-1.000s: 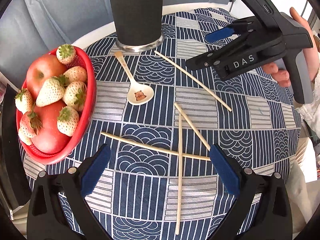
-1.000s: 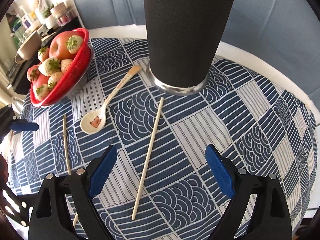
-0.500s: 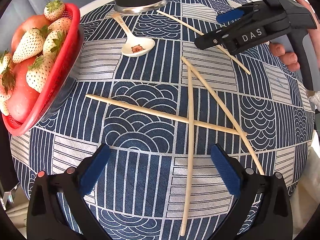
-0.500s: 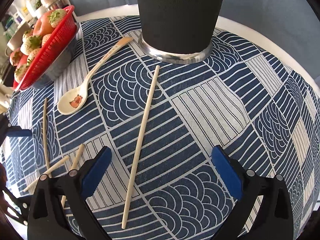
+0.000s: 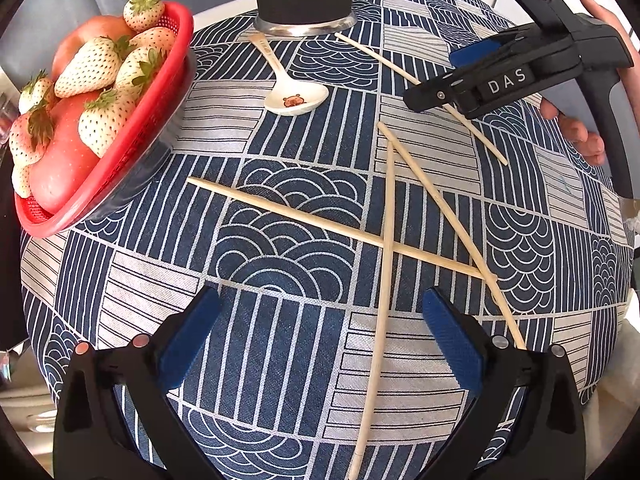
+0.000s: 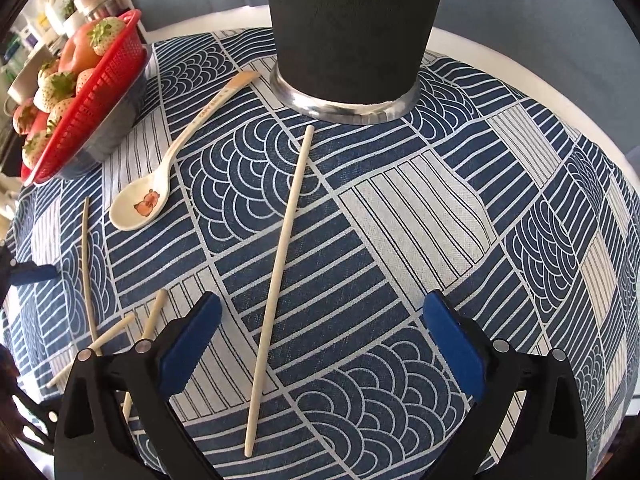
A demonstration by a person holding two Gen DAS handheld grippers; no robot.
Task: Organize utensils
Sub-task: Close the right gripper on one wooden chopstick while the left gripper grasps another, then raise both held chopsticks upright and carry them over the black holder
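Observation:
Several wooden chopsticks lie loose on the blue patterned cloth. Three cross each other (image 5: 386, 240) just ahead of my open, empty left gripper (image 5: 320, 332). A fourth chopstick (image 6: 280, 248) lies between the jaws of my open, empty right gripper (image 6: 322, 340), which hovers low over it; it also shows in the left wrist view (image 5: 420, 84). A cream spoon (image 5: 294, 98) with a bear print lies by the black utensil cup (image 6: 352, 28) with a metal base. The right gripper shows in the left wrist view (image 5: 452, 76).
A red basket (image 5: 120, 148) of strawberries and apples stands at the left edge of the round table (image 6: 520, 68). Jars and kitchen items (image 6: 80, 4) stand beyond the table at the far left.
Both grippers have dropped lower and closer to the cloth. The left has come in over the crossed chopsticks; the right has closed in around the single chopstick. Nothing was taken hold of.

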